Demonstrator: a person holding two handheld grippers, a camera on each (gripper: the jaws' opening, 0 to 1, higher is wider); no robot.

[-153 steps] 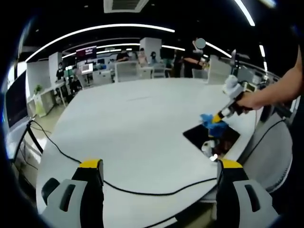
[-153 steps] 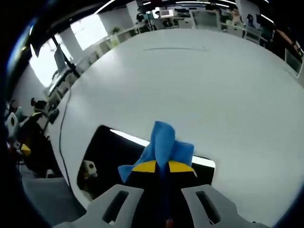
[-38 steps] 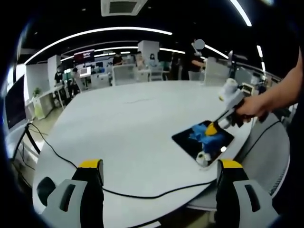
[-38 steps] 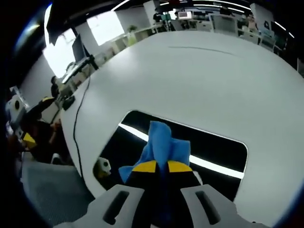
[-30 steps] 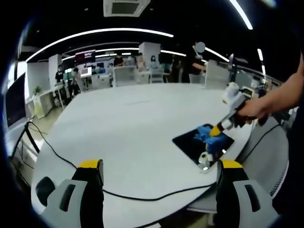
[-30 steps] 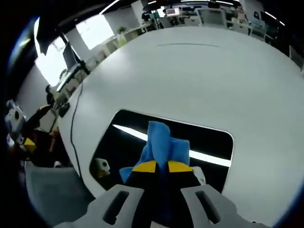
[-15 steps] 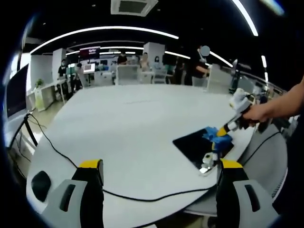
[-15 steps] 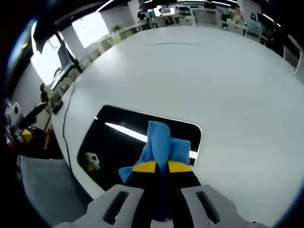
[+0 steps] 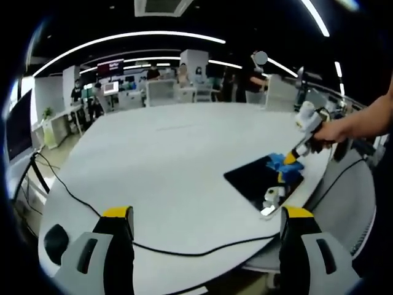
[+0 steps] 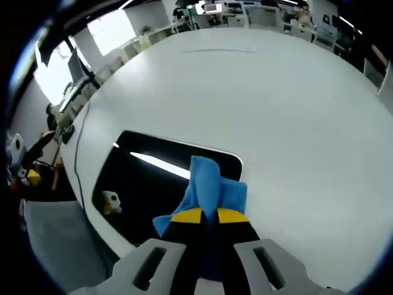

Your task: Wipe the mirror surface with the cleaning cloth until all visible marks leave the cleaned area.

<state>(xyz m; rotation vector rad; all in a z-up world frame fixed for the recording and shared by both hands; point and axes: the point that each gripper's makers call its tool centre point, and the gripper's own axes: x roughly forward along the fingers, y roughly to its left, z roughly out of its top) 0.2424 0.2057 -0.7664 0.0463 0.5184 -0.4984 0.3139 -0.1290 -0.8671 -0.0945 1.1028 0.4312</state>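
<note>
A dark rectangular mirror [image 9: 258, 180] [image 10: 144, 184] lies flat on the white table near its right edge. My right gripper [image 10: 209, 216] is shut on a blue cleaning cloth [image 10: 210, 182], which rests at the mirror's far right corner, half on the glass and half on the table. In the left gripper view the same right gripper [image 9: 291, 157], held by a hand [image 9: 331, 131], presses the blue cloth [image 9: 281, 160] on the mirror's far end. My left gripper [image 9: 201, 215] hangs open above the table's near edge, far from the mirror, with nothing between its jaws.
A black cable [image 9: 153, 247] runs across the near part of the white round table [image 9: 166, 153]. The mirror reflects a ceiling light strip [image 10: 161, 165] and a small white-yellow shape [image 10: 110, 200]. Desks, chairs and people stand at the far side of the room.
The right gripper has drawn the cloth back and forth over the mirror and now has it at the mirror's far corner, partly off the glass. The left gripper stays open in place.
</note>
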